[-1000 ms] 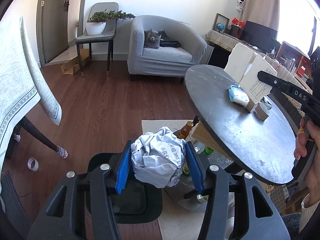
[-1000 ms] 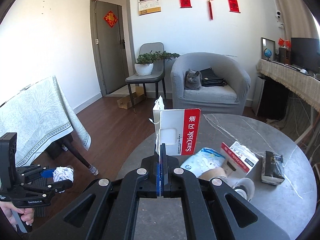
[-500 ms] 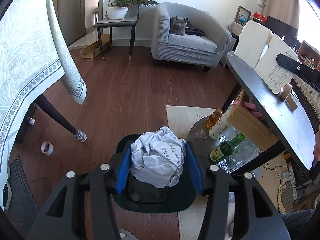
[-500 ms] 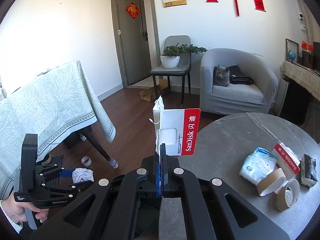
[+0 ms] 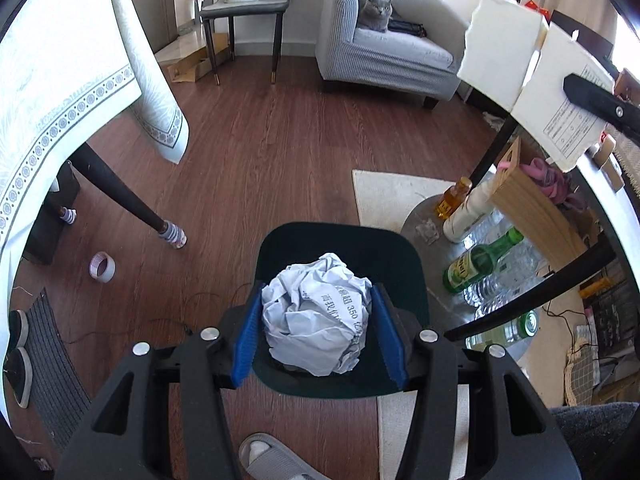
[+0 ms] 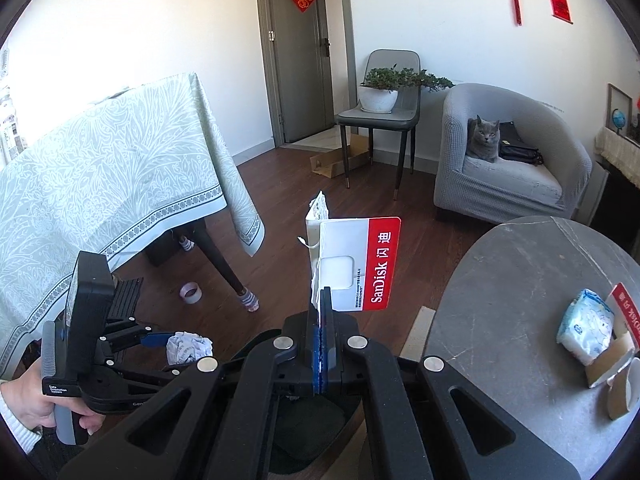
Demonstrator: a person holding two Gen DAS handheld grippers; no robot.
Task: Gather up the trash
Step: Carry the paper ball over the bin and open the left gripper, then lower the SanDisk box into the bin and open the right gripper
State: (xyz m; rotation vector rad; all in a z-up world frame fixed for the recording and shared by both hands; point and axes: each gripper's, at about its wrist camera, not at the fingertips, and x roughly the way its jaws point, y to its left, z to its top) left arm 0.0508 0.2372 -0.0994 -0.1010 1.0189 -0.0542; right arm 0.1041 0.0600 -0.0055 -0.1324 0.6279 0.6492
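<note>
L gripper (image 5: 316, 332) clamping crumpled white paper ball w/ printed text (image 5: 316, 312), hanging directly above dark green plastic bin (image 5: 412, 264) on wood floor; drop likely straight down. R gripper (image 6: 320, 320) pinching flat white-and-red SanDisk card pack (image 6: 354, 264) upright, jaws fully closed, sitting higher, off to side by round grey table (image 6: 500, 320). L nearer bin; R likely following.

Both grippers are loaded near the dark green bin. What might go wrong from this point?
The crumpled paper ball sits over the near part of the dark green bin, so a drop now might clip the rim. The right gripper pinches the SanDisk card package only by its bottom edge; it may swing or slip.
</note>
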